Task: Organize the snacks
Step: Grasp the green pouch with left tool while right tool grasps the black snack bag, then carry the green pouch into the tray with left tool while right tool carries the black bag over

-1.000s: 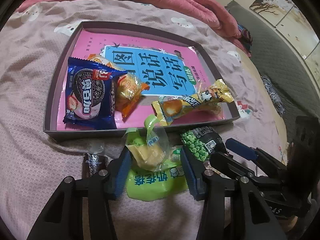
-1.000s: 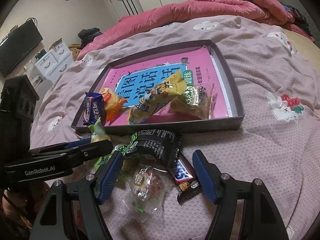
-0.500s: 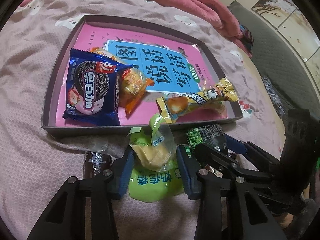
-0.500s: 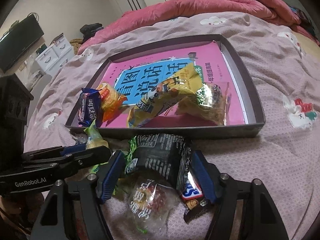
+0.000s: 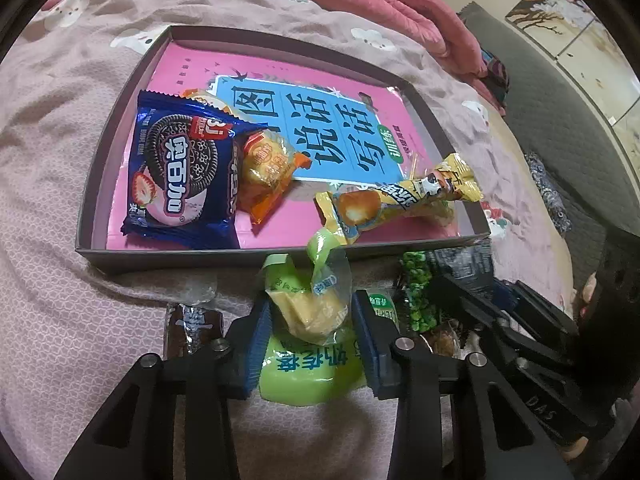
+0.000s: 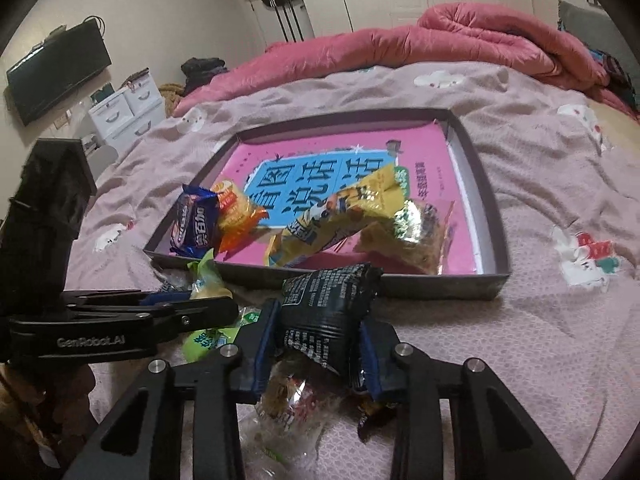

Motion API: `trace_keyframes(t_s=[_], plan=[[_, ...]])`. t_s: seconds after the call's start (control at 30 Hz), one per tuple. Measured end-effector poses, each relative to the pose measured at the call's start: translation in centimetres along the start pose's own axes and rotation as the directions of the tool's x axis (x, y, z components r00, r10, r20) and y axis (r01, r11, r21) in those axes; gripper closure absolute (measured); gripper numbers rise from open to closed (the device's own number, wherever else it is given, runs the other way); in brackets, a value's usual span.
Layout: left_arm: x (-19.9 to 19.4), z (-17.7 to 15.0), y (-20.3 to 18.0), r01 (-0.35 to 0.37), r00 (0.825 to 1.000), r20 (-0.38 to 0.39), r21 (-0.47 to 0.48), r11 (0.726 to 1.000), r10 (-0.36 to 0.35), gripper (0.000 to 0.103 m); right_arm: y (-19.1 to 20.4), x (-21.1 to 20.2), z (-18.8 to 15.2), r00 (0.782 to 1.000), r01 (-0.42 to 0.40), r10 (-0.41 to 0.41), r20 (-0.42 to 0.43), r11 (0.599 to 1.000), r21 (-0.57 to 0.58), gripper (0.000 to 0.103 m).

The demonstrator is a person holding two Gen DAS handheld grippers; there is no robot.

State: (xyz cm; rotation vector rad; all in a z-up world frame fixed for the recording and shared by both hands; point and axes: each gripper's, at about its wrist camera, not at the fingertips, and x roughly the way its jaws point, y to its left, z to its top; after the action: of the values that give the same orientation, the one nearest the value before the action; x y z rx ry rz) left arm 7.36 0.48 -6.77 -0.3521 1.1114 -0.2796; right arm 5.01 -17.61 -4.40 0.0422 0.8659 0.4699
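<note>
A: How are the jaws set?

B: The right gripper (image 6: 318,346) has just been closing, and a black pack (image 6: 324,312) is pinched between its pads. The left gripper (image 5: 312,338) has been closing too; a clear yellow snack (image 5: 316,308) is clamped there, above a green pack (image 5: 308,368) left on the bed (image 5: 60,300).

A: Why are both gripped at once?

B: Probably so that two loose snacks can be carried in one go. The rest of the pile is left just in front of the tray (image 5: 180,258).

A: And the tray?

B: It is laid on the bed, lined with a pink book (image 5: 320,120). A blue cookie pack (image 5: 180,176), an orange pack (image 5: 268,168) and a yellow roll (image 5: 400,200) are already kept inside, so the clamped two seem meant to be added.
</note>
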Motion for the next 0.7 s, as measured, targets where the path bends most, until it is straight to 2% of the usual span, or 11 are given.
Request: trace_keyframes(t_s=[0.17, 0.33, 0.7], plan=[[-0.3, -0.1, 0.0, 0.002, 1.000, 0.008, 0.000, 1.000, -0.002, 0.064, -0.3, -1.2, 0.3, 0.999, 0.000, -0.001, 0.044, 1.000, 0.011, 0.072], [-1.1, -0.1, -0.1, 0.001, 1.000, 0.026, 0.008, 1.000, -0.001, 0.064, -0.3, -1.5, 0.3, 0.999, 0.015, -0.015, 0.050, 1.000, 0.010, 0.073], [-3.4, -0.1, -0.4, 0.010, 0.997, 0.073, 0.006, 1.000, -0.011, 0.065, -1.1, -3.7, 1.0, 0.992, -0.011, 0.004, 0.126, 0.998, 0.054, 0.074]])
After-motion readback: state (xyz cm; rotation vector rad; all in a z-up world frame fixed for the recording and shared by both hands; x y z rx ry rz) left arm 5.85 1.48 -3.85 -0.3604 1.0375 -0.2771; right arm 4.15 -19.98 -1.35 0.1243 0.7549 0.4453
